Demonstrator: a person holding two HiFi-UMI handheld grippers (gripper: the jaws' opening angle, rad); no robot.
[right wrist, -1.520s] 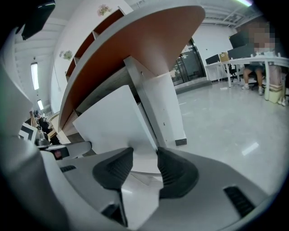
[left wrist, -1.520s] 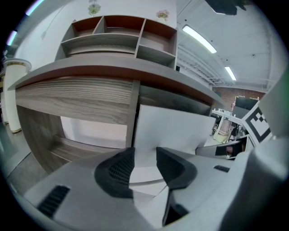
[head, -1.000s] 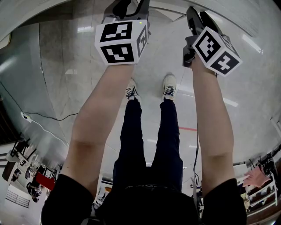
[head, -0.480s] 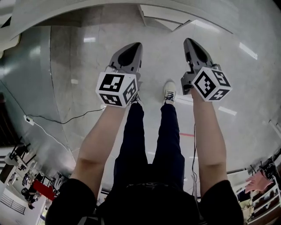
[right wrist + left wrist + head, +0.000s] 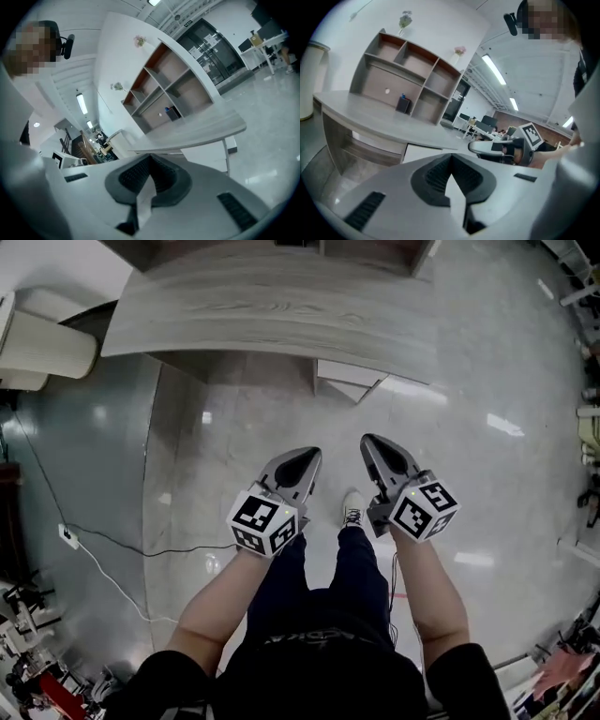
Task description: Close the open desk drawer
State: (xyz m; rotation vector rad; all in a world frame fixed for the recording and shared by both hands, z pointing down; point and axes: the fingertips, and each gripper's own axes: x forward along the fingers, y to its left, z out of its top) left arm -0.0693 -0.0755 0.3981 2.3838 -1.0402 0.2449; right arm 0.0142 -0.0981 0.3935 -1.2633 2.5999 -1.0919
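A grey wood-grain desk [image 5: 281,310] fills the top of the head view. Beneath its front edge a white drawer unit [image 5: 349,379] juts out toward me; it also shows as a white drawer front [image 5: 424,152] in the left gripper view and a white box [image 5: 206,154] in the right gripper view. My left gripper [image 5: 307,457] and right gripper [image 5: 373,442] hang side by side in the air, short of the desk and touching nothing. Both point toward it. Each gripper view shows its jaws pressed together with nothing between: left gripper [image 5: 451,161], right gripper [image 5: 150,161].
An open shelf unit [image 5: 408,79] stands on the desk's back with a small dark box [image 5: 403,104] in it. A cable [image 5: 103,545] trails over the glossy floor at left. A white cylinder [image 5: 47,343] stands left of the desk. My shoe [image 5: 353,510] is below the grippers.
The head view has swung up from floor and shoes to take in the desk. Both grippers now sit lower in the picture, nearer each other, and look smaller.
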